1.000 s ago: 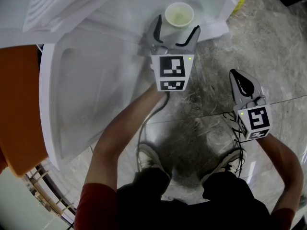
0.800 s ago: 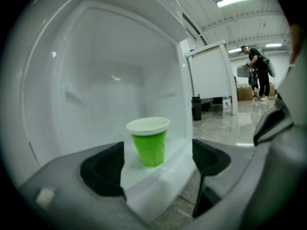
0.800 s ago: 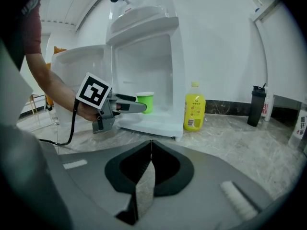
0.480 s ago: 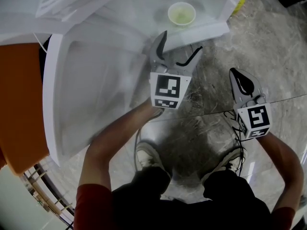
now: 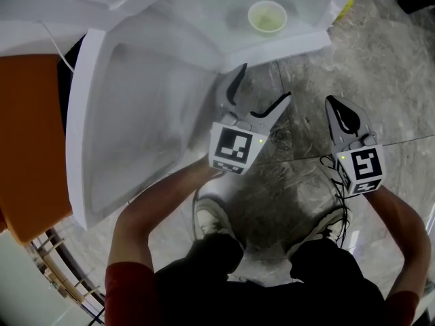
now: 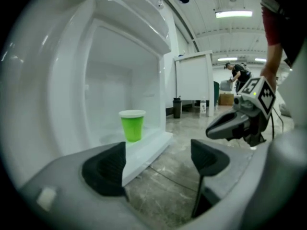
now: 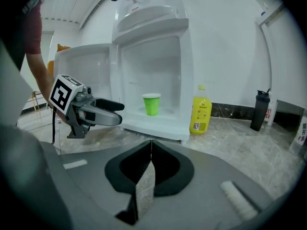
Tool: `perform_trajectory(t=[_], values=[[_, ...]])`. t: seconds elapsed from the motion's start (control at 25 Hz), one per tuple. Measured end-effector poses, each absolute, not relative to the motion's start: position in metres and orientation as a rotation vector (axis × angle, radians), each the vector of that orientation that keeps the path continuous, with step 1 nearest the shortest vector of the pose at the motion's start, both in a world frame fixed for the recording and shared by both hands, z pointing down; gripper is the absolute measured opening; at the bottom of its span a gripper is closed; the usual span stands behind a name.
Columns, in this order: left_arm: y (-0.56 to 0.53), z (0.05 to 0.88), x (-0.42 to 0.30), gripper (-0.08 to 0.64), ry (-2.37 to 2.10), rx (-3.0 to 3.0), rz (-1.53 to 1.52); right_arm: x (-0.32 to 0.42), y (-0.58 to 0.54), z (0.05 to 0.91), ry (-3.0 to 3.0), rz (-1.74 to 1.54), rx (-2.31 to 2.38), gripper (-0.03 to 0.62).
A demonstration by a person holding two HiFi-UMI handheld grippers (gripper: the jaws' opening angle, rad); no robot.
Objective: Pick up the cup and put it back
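Observation:
A green cup [image 5: 266, 16] with a white rim stands upright on the bottom ledge of the open white fridge [image 5: 292, 43]. It also shows in the left gripper view [image 6: 132, 125] and the right gripper view [image 7: 151, 104]. My left gripper [image 5: 262, 87] hangs over the stone floor in front of the fridge, well short of the cup, open and empty [image 6: 158, 162]. To the right, my right gripper [image 5: 333, 107] is shut on nothing, its jaws pressed together [image 7: 151, 147], and points toward the fridge.
The fridge door [image 5: 136, 114] stands swung open on the left, beside my left arm. A yellow bottle [image 7: 200, 109] stands on the floor right of the fridge, a black bottle [image 7: 259, 110] farther right. An orange object [image 5: 27, 148] lies behind the door.
My left gripper has drawn back from the cup toward the person, staying open. The cup stays in the fridge. The right gripper has not moved.

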State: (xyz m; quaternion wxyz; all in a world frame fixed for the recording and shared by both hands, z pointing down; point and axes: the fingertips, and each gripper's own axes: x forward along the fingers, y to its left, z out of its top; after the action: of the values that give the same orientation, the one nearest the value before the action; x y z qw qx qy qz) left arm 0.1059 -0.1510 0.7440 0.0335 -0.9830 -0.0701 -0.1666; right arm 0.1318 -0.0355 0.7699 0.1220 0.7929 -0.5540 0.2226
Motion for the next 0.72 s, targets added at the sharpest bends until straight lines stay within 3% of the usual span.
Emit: perform_trajectory(t=[0.72], values=[[-0.127,0.748,0.059,0.402,-0.418,-3.009,-0.444,0.114,-0.041,0.768,-1.635,0.632,2.267,0.002]])
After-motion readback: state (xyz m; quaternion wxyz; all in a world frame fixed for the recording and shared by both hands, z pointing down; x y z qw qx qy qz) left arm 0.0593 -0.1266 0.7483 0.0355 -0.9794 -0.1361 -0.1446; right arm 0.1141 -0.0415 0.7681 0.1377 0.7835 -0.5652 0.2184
